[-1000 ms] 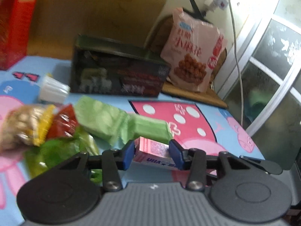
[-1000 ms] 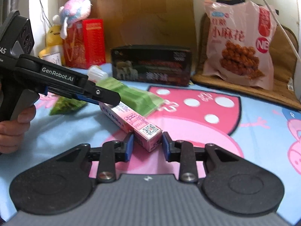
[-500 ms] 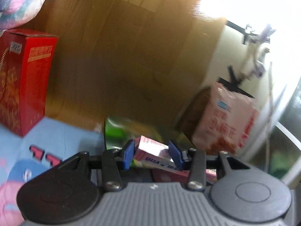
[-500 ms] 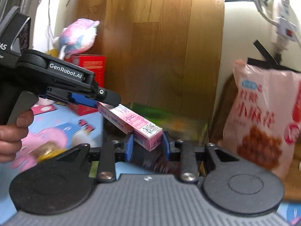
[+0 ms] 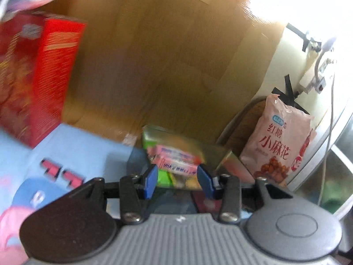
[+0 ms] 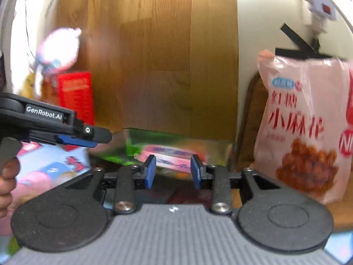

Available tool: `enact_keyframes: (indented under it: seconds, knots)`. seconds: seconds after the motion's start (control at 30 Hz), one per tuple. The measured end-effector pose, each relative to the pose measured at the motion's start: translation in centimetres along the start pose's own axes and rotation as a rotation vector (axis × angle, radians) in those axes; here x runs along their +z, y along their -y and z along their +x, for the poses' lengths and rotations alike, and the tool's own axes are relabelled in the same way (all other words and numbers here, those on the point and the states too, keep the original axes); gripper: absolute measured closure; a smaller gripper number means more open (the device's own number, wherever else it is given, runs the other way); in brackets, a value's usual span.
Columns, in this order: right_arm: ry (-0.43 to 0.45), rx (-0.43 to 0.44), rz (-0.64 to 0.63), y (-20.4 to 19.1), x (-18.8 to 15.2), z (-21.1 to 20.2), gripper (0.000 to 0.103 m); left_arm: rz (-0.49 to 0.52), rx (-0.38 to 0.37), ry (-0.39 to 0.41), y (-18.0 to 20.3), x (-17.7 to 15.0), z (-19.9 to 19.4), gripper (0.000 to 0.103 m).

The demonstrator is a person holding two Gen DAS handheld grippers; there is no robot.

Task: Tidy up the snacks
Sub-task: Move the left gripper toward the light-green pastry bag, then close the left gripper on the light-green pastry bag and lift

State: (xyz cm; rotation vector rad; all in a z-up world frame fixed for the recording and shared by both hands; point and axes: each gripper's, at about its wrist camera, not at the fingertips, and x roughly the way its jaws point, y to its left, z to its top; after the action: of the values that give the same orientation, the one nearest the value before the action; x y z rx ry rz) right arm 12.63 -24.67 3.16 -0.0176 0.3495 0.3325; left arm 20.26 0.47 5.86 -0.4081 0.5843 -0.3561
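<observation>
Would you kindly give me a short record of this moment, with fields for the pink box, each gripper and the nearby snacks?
pink box: blurred, by green packaging, at the right gripper's fingertips
right gripper: jaws opening; pads look clear of the pink box
left gripper: pink box shows between its pads; grip unclear
pink snack bag: upright, far right
red box: upright, far left

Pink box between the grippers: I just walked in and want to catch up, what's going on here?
A person works a gripper in each hand, sorting snacks. The pink box sits at the green packets by the wooden panel. The right gripper is opening its jaws, pads off it. Blur hides whether the left gripper grips it.
</observation>
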Motion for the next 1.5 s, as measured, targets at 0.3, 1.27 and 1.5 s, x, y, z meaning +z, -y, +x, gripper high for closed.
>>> enact_keyframes:
  seconds: [0.3,1.27,1.5]
  knots:
    - [-0.229,0.229,-0.107,-5.0,-4.5,-0.3,0.028,-0.052,-0.094,-0.078,-1.1,-7.0,-6.5,0.063]
    - [-0.153,0.194,-0.144,-6.1,-8.7,-12.0,0.066,0.000,-0.062,-0.093,-0.5,-11.6,-9.4,0.066]
    - [-0.138,0.120,-0.015,-4.1,-9.4,-12.4,0.053,0.070,-0.109,-0.116,1.7,-12.1,-9.6,0.064]
